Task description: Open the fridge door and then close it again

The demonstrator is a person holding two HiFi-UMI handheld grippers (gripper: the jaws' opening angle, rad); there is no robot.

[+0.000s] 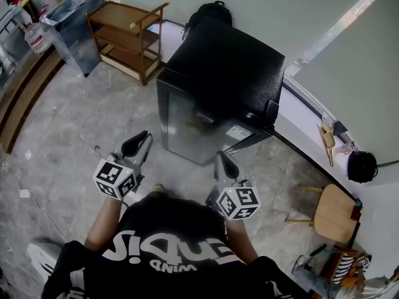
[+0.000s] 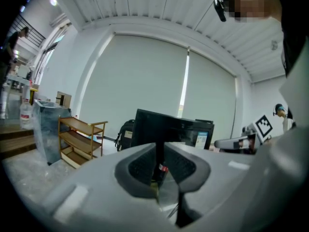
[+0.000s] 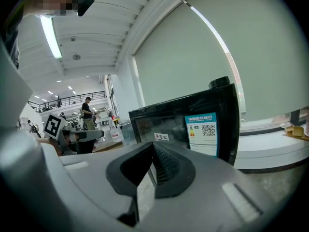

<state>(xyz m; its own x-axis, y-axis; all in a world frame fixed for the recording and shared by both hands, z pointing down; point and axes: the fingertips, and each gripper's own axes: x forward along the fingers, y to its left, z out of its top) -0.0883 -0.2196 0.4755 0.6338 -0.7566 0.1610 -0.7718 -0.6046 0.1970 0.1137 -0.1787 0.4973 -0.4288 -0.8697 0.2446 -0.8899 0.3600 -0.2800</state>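
– Head view shows the fridge (image 1: pixel 218 73) on the floor (image 1: pixel 75 123), just in front of the person (image 1: pixel 168 235) and close to the wall (image 1: pixel 280 17). A wooden shelf cart (image 1: pixel 128 36) and a backpack (image 1: pixel 212 11) are behind it. Is the door open?
– I judge it is closed. The glass door (image 1: pixel 196 132) lies flat on the black body and I see no gap. So the opening step is not yet begun.
– How does it look?
– Small, black and boxy, with a shiny dark glass front. There is an energy label (image 3: pixel 202 133) in one upper corner and a round hinge cap (image 1: pixel 271 111) above that side. I can find no handle.
– And the grippers?
– The left gripper (image 1: pixel 139 143) has its fingers almost together, with only a thin slit and nothing inside. The right gripper (image 1: pixel 224 162) has its tips pressed on each other, and it is empty too. Both are near the door but do not touch it.
– What could go wrong?
– Without a handle, the jaws must catch the door edge opposite the hinge, and they may slip on the smooth glass. The fridge is small, so I think a hard pull could drag it over the polished floor. Closing too fast could slam the glass.
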